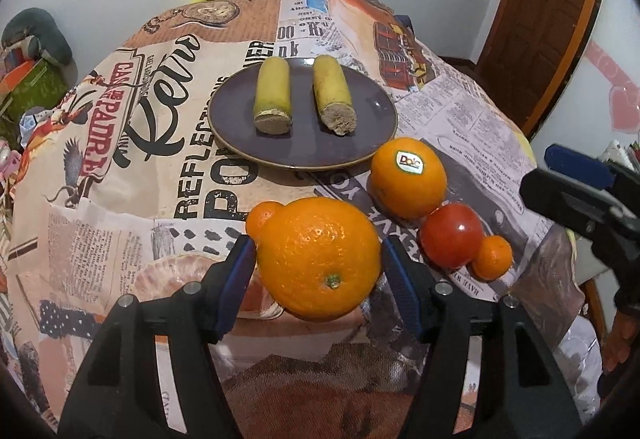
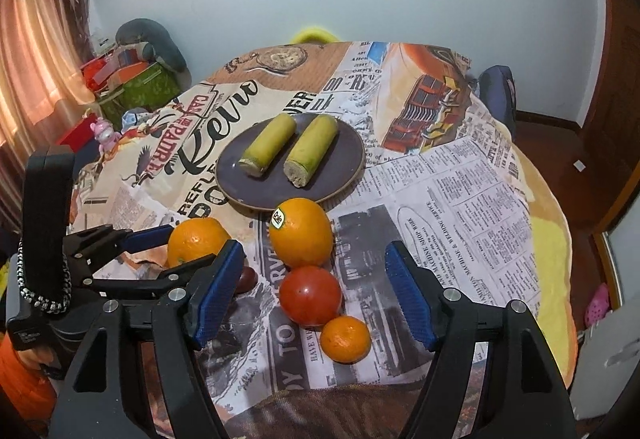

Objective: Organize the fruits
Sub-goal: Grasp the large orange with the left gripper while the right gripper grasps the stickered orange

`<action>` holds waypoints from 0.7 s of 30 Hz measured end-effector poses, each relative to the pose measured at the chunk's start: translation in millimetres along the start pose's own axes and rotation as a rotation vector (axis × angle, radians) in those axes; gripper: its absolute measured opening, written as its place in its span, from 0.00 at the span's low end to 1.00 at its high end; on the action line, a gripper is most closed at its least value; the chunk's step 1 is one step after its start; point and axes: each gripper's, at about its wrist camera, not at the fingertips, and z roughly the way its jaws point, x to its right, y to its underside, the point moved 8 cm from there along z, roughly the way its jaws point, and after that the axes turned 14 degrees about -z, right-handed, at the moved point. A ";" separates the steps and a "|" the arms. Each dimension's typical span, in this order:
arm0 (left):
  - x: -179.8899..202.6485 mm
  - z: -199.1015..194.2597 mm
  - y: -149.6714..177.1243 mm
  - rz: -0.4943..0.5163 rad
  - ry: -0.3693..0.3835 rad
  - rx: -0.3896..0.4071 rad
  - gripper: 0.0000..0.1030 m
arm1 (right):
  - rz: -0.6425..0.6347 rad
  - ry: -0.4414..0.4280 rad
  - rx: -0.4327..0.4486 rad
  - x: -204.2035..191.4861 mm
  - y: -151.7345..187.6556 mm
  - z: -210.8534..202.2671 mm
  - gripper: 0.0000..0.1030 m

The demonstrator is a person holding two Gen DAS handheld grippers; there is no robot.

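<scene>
The left tool is gripping a large knobbed orange across its widest part, blue pads pressing both flanks, the fruit looking lifted just clear of the tabletop. It is likely handling as firm, fairly heavy and slightly slick-skinned, so a hold across the middle suits it. The right tool is hanging with its jaws spread wide and empty; straight ahead between its fingers are lying a stickered orange, a tomato and a small mandarin, touching in a row. Beyond them a dark plate is carrying two cut banana pieces. A newspaper-print cloth is covering the round tabletop; a pale wall, a curtain and a wooden door are surrounding it.
</scene>
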 end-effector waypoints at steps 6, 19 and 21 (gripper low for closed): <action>1.5 3.4 0.2 0.026 -0.007 0.009 0.64 | -0.002 -0.017 -0.019 -3.9 0.7 11.2 0.68; -4.4 -7.6 -6.6 0.017 0.020 0.023 0.62 | -0.009 -0.045 -0.053 -6.3 -2.6 41.0 0.68; -6.2 -10.8 -9.3 0.014 0.026 0.034 0.62 | 0.009 -0.067 -0.060 -4.7 -3.2 48.3 0.68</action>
